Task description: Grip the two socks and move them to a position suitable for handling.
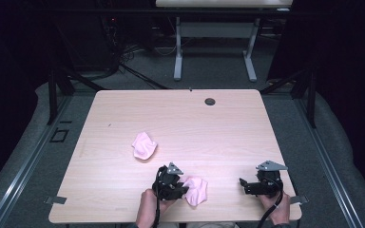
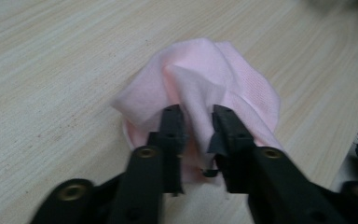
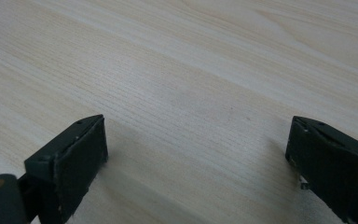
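Pink cloth (image 2: 205, 93), crumpled into a soft heap, lies on the worktop (image 1: 180, 114) close to its near edge; in the high view this cloth (image 1: 196, 190) sits just to the right of the left claw (image 1: 184, 189); in the left gripper view a raised fold of the cloth stands between the two black jaws of the left claw (image 2: 196, 123), which have a narrow gap between them; the fold fills that gap, yet whether the pads press on it I cannot tell; the rest of the cloth spreads on the wood beyond and beside the jaws. A second pink cloth (image 1: 144, 146), also bunched up, lies farther from the near edge than the first cloth and to its left, well apart from it. To the right of the first cloth, near the same edge, the right claw (image 1: 243, 184) is held low over the worktop; in the right gripper view the right claw (image 3: 198, 140) has its jaws spread wide with bare wood between them. Beyond both cloths, near the far edge, a small round hole (image 1: 210, 101) is set in the worktop.
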A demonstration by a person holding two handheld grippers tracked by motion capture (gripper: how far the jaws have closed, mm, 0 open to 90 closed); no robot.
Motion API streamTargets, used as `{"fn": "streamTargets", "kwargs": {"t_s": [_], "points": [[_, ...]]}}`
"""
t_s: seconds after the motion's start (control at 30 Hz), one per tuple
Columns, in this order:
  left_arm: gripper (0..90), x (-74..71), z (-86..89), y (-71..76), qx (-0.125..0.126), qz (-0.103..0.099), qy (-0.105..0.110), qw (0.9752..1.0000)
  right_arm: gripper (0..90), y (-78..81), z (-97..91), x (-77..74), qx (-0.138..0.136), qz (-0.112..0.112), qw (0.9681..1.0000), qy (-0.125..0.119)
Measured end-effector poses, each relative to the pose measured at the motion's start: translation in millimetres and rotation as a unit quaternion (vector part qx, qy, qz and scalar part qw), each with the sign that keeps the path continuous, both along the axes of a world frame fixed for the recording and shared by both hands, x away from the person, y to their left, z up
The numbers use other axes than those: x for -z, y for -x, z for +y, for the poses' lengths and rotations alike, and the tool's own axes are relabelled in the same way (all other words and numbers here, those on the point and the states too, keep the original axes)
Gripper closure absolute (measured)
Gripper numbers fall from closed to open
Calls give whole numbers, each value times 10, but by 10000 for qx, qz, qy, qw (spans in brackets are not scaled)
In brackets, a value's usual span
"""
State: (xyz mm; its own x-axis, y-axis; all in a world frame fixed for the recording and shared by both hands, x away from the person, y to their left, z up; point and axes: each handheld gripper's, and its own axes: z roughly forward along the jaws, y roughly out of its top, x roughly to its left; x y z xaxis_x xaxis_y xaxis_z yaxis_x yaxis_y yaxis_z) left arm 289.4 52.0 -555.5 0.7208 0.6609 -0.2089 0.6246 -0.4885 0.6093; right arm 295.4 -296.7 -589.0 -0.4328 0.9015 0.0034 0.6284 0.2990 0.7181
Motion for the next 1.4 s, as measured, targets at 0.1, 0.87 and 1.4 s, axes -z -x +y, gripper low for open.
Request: {"fn": "streamTargets", "kwargs": {"t_s": [0.1, 0.87, 1.4], "points": [[380, -52, 8, 38, -120, -209, -10, 9997, 60, 4, 3, -6, -5, 7, 10000, 21], [369, 18, 405, -190, -794, 20, -328, 9963, 142, 307, 780, -372, -732, 379, 9953, -513], [576, 39, 59, -158, -325, -408, -1221, 9911, 459, 373, 1264, -288, -1126, 655, 9913, -160]]}}
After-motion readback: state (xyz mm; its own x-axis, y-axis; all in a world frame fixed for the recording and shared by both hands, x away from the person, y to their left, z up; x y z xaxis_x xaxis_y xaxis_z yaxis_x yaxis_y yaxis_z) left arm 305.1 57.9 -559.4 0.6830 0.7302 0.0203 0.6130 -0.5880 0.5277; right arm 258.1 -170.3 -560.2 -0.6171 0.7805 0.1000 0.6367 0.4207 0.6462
